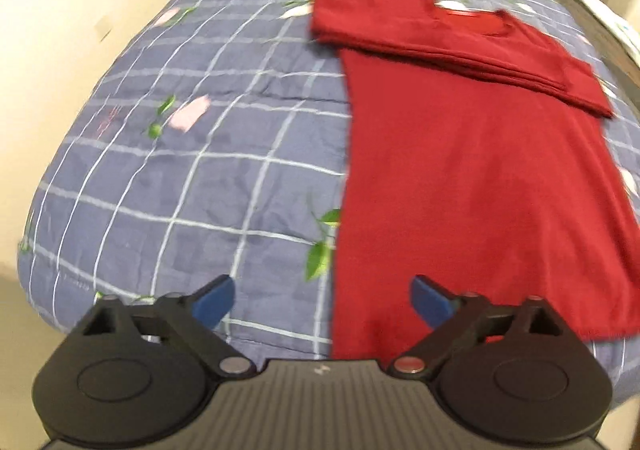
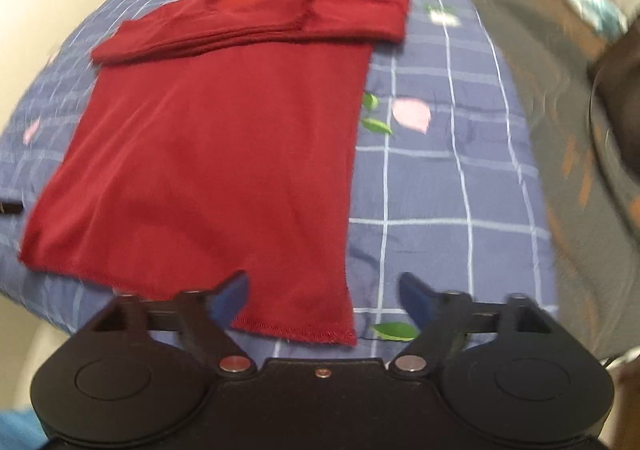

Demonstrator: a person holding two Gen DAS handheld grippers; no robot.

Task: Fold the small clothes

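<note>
Presently both sets of tongs stand wide apart and hold nothing; the blue pads of each flank bare space above the cloth. The red shirt [image 1: 480,177] lies flat on the blue checked quilt [image 1: 200,153], filling the right half of the left wrist view and the left and centre of the right wrist view; its top part is folded over into a thick band [image 2: 256,25] across the upper part of each frame; its long axis runs from that band down to the hem at the lower edge.

Left gripper [image 1: 322,304]: the shirt's near left corner lies just beyond and to the right of centre, under the right-hand pad.

Right gripper [image 2: 324,300]: the hemmed near right corner [image 2: 340,334] lies just below and between the pads, slightly left of centre.

Judgement: each hand is nearest its own hem corner; the coming move probably calls for closing on both corners and carrying the hem up the frame toward the band; uneven lift could skew the fold.
</note>
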